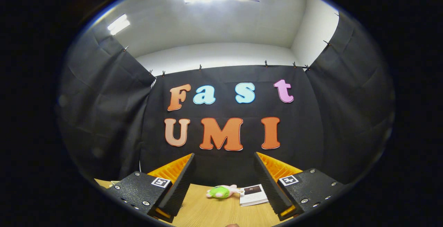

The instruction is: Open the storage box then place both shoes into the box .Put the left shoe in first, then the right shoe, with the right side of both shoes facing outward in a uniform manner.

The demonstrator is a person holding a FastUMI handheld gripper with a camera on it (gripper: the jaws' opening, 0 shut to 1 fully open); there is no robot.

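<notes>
The wooden table (214,213) lies below the gripper, running to the black cloth wall at the far side. The gripper (223,180) is held level and high, looking out at the wall at twelve o'clock, with its fingers spread wide and nothing between them.

Beyond the fingertips, between them, a small card or leaflet (254,194) lies flat on the table at about one o'clock, and just beside it, toward twelve o'clock, rests a little plush toy (221,191), green and pink.

The storage box and both shoes are somewhere other than this stretch of table, so where they sit cannot be told from here. As a judgement from the task alone: a storage box lid is likely stiff and light, best caught by its front lip or edge. A shoe is light but bulky, soft in the upper and firmer at the heel. The heel collar or the rim of the opening should give both fingers a sure pinch.
</notes>
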